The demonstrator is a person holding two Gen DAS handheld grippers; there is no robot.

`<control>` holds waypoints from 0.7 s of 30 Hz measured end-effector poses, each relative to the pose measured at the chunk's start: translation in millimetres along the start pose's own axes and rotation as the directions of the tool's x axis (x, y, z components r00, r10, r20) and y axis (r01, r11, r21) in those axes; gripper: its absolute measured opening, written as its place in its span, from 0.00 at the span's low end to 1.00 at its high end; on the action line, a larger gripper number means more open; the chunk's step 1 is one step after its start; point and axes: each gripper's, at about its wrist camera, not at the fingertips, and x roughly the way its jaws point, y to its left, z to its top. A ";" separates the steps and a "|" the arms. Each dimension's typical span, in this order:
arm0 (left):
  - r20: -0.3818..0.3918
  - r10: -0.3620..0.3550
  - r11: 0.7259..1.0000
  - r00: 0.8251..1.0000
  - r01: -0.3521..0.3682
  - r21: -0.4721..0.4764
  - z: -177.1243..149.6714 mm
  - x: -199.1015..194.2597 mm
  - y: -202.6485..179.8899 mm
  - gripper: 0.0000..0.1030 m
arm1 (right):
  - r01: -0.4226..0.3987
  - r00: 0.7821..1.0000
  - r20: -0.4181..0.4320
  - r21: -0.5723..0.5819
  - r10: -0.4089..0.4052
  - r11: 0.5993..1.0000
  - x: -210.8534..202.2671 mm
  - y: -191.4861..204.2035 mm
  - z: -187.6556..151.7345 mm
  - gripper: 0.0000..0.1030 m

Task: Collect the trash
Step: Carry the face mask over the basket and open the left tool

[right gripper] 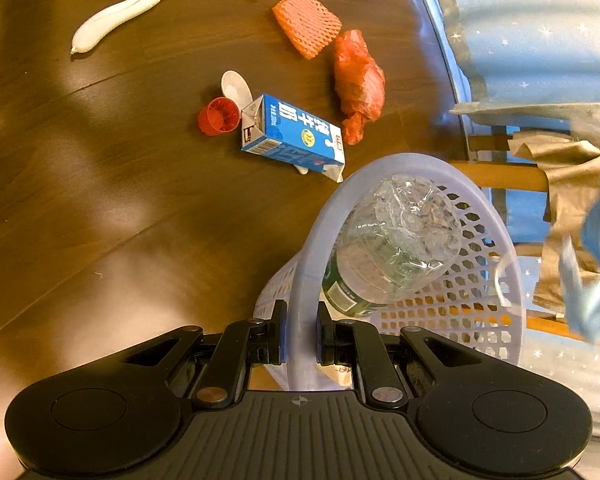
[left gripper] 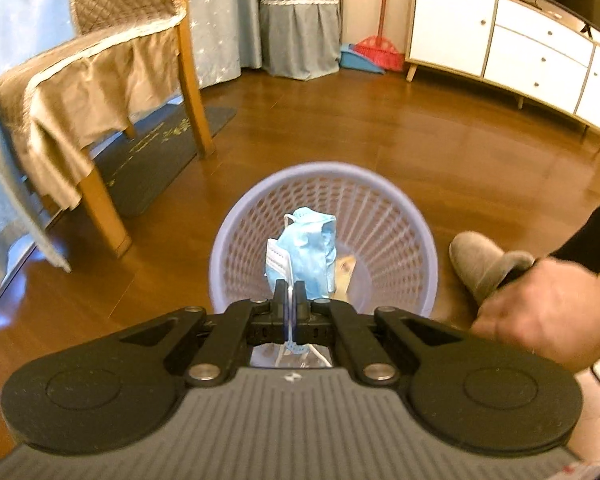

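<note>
Wood floor [left gripper: 340,120]; white cabinet [left gripper: 500,40]; curtains [left gripper: 228,12].

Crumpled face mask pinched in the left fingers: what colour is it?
Light blue face mask, clearest in the left wrist view.

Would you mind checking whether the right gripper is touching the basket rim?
Touching. The right wrist view shows the right gripper closed on the lavender basket rim, with both pads pressed against it.

My basket [right gripper: 500,240] is lavender perforated plastic, the bottle [right gripper: 396,248] inside clear crinkled plastic. Floor [right gripper: 100,200] glossy brown wood; milk carton [right gripper: 296,136] printed paperboard, foam net [right gripper: 306,20] orange mesh. Face mask [left gripper: 312,248] soft blue nonwoven cloth.
</note>
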 end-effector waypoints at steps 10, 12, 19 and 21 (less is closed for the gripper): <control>0.027 -0.004 0.999 1.000 0.005 -0.034 1.4 11.1 -4.5 0.16 | -0.002 1.000 -0.005 0.025 0.002 1.000 -1.1 -3.2 -5.2 0.09; 0.022 0.009 0.999 1.000 -0.008 -0.052 -3.3 8.7 2.6 0.16 | -0.001 1.000 -0.004 0.024 0.001 1.000 -1.3 -3.4 -5.3 0.09; -0.012 0.095 0.989 0.995 -0.095 -0.113 -27.1 -2.2 30.8 0.21 | -0.001 1.000 -0.004 0.027 0.001 1.000 -1.7 -3.5 -5.9 0.09; -0.038 0.123 0.984 0.992 -0.127 -0.126 -35.9 -3.5 39.7 0.24 | 0.001 1.000 -0.003 0.027 -0.001 1.000 -1.7 -3.2 -5.7 0.09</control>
